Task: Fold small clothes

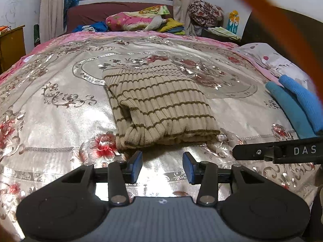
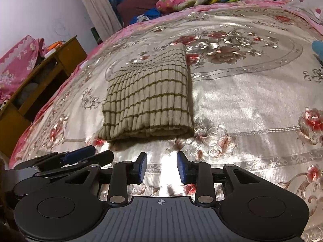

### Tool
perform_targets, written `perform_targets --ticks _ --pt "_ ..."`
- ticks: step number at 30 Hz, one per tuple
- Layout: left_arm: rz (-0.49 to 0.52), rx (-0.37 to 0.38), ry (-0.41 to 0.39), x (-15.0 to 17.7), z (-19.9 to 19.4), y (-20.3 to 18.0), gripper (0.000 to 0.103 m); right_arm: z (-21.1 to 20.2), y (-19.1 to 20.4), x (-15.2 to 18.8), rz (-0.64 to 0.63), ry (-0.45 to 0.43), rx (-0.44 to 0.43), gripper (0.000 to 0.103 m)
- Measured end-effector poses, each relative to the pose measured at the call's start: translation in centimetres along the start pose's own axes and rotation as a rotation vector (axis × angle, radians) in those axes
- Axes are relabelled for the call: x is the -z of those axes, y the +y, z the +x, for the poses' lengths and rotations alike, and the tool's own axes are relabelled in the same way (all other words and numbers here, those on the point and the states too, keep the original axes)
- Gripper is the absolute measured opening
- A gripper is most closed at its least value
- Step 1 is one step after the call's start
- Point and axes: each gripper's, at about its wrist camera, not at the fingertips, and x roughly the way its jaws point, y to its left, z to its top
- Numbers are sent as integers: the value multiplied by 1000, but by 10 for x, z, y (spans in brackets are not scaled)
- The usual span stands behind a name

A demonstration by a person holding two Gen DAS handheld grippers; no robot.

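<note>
Above the bed's (image 1: 60,104) near edge, the left tool (image 1: 162,166) and right tool (image 2: 161,167) both hang with blue pads parted, empty and touching nothing, just short of 1 folded striped sweater (image 1: 159,102), with 1 blue garment (image 1: 296,104) farther right.

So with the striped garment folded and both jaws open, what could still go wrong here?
1. The beige ribbed knit garment with brown stripes looks loosely layered at its near edge; a one-sided pinch by the left gripper might lift only the top layer and undo the fold.
2. The shiny floral satin bedspread looks slippery, so the bundle may slide if nudged.
3. The right gripper sits close beside the left; they could collide.
</note>
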Motion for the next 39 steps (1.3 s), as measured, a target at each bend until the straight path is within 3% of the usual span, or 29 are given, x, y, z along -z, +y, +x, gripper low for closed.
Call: perform_targets --ticks 39 --pt "29 -41 48 25 -8 -19 64 -12 9 37 -22 4 26 43"
